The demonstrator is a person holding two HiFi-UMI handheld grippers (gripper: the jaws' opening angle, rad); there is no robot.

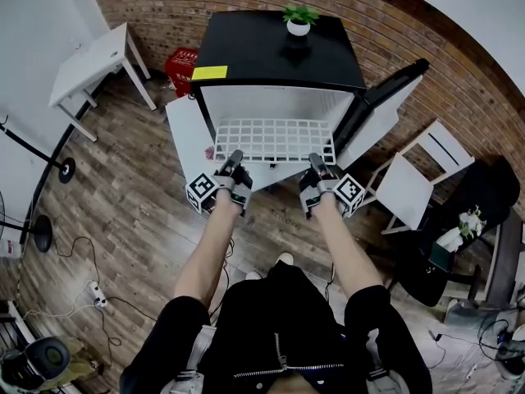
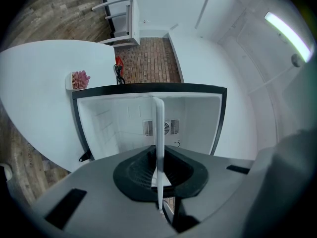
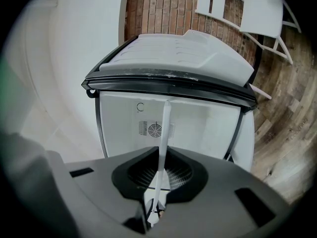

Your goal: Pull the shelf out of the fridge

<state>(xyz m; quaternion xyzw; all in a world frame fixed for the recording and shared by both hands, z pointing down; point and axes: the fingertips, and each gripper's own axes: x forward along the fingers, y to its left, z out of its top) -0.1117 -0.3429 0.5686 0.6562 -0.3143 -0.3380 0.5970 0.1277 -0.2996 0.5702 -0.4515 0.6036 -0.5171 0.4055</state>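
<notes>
Shelf (image 1: 275, 140) sticks partway out of fridge (image 1: 279, 56) toward 6 o'clock. Left gripper (image 1: 235, 161) is squeezed nearly closed on the shelf's front edge at 7 o'clock. Right gripper (image 1: 315, 162) is clamped the same way at 5 o'clock. Door (image 1: 385, 105) hangs open at 3 o'clock. Plant (image 1: 299, 19) sits on the fridge top, 12 o'clock.
</notes>
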